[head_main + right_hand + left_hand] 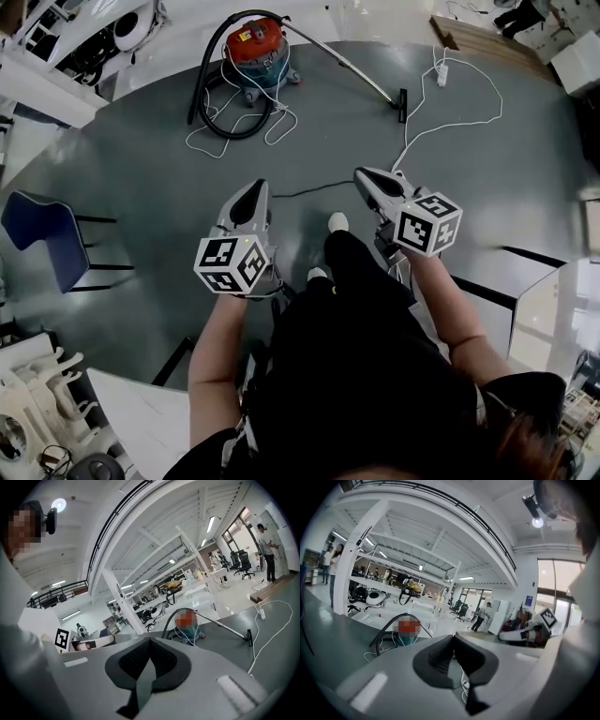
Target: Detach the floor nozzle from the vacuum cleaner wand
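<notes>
left gripper [254, 190] and right gripper [366, 178] are hanging mid-frame, jaws together, empty | floor nozzle [403, 103] is sitting upper right on wand [349, 66] | risk: white cable [406, 150] is trailing between, inviting a trip

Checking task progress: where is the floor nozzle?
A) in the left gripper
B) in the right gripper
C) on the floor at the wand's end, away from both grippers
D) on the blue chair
C: the floor nozzle sits on the floor at the end of the wand, far beyond the left gripper and right gripper, both shut and empty.
</notes>
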Motion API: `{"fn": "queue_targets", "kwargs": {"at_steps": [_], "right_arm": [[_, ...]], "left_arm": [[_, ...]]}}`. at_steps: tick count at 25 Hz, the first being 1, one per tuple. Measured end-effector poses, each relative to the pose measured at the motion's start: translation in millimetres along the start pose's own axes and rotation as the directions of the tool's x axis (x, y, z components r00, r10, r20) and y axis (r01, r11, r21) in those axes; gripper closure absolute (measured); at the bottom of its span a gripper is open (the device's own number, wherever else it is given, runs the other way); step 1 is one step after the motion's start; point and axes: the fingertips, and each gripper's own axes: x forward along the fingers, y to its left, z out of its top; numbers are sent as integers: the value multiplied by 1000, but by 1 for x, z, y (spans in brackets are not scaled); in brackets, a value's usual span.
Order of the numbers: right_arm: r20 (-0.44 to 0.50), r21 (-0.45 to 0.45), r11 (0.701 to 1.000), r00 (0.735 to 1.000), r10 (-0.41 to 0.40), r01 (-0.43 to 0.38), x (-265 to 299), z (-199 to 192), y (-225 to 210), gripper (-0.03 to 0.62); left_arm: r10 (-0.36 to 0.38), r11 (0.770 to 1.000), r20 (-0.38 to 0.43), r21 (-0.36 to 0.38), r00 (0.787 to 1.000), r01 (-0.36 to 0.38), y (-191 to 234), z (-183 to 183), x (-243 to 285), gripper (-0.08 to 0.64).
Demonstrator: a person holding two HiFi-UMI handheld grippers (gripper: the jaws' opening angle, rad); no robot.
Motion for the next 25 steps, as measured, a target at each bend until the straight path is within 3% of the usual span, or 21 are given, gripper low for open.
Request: {"fn": "queue_targets", "kwargs": {"at_steps": [9,15,25], "right_arm": [[-92,-14,998,994,62,-64,66,40,-50,598],[-132,-36,995,987,89,-95,104,72,-92,598],[-170,12,993,978,120,-120,134,96,-140,598]], "left_arm": [[62,998,2,-11,998,-62,32,33,75,549],[66,998,8,-16,998,-66,38,58,139,549],[41,998,-39,-46,998,-43,32,71,211,549]]}}
